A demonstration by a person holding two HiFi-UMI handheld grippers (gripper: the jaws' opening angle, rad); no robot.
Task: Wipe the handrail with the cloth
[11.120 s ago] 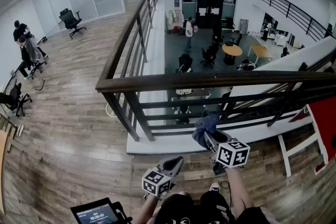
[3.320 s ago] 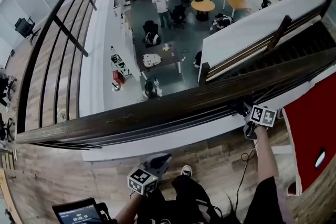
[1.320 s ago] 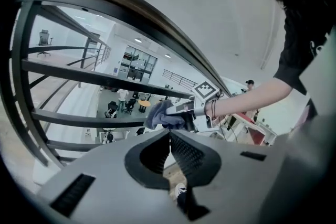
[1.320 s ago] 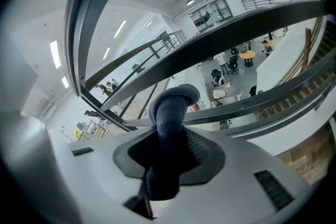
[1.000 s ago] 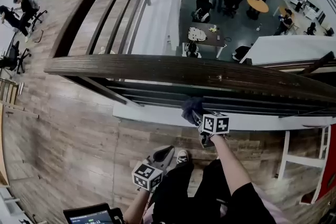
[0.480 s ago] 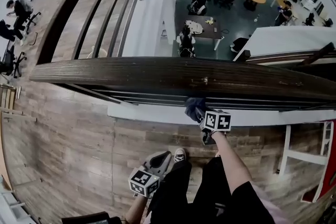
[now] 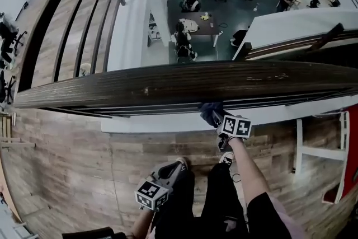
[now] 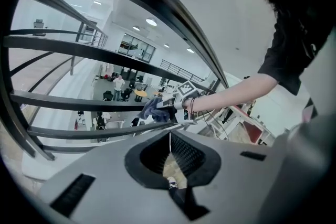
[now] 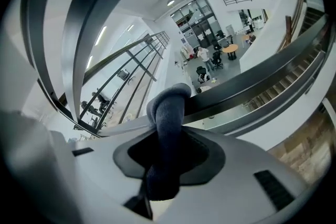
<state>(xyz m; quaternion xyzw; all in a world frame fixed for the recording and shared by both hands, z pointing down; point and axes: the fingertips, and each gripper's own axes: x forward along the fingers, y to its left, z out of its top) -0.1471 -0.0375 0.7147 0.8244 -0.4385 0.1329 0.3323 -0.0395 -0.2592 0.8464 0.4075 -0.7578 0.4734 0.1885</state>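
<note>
Right gripper (image 7: 217, 118) clamps the bunched dark-blue cloth (image 9: 169, 113) at the near edge of the long dark wooden handrail (image 7: 140, 87). Left gripper (image 7: 170, 169) is closed and empty, well below the handrail. Wiping seems underway; the cleaned stretch isn't discernible.

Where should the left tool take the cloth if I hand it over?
Probably the rounded bunch of the cloth sticking out past the tips of the right tool, by the near edge of the handrail. Come from its left, jaws across the fold: the rest is pinched in the right tool, only that bulge is free.
</note>
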